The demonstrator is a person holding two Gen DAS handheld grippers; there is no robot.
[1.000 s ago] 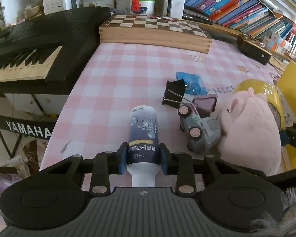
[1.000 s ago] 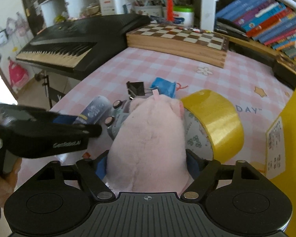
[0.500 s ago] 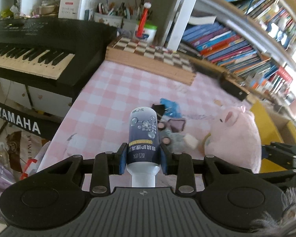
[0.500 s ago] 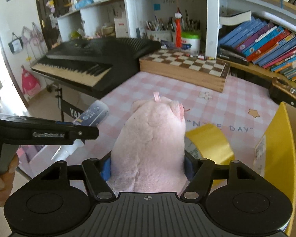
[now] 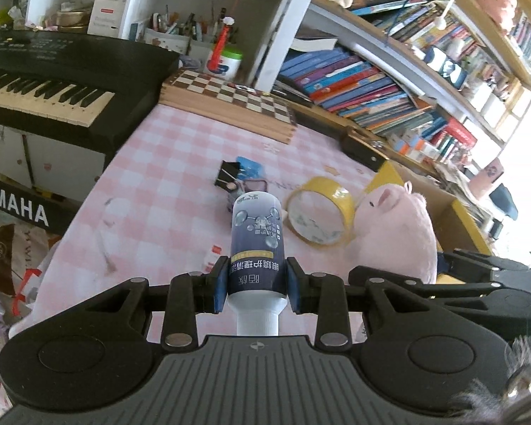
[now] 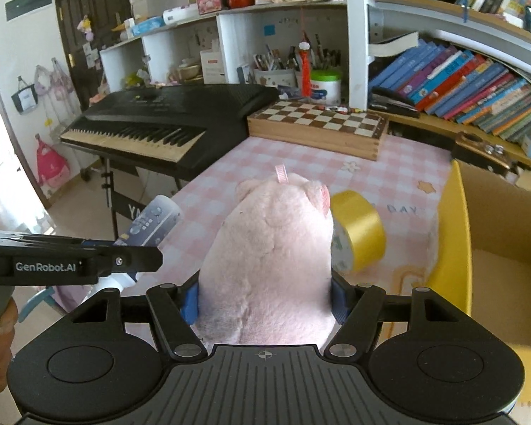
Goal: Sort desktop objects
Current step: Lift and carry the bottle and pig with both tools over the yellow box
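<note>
Two grips full: left gripper (image 5: pixel 255 285) clamped on bottle (image 5: pixel 256 244), lengthwise forward; right gripper (image 6: pixel 263 301) squeezing pig (image 6: pixel 265 248), nearer the box (image 6: pixel 492 248), just left of it.

I counted one dark spray bottle (image 5: pixel 257 244), one pink plush pig (image 6: pixel 269 248), one roll of yellow tape (image 5: pixel 320 216), one black binder clip (image 5: pixel 226 176), one blue packet (image 5: pixel 250 169), one chessboard (image 6: pixel 318 125), one keyboard (image 6: pixel 166 120) and one yellow-edged cardboard box (image 6: pixel 495 248).
</note>
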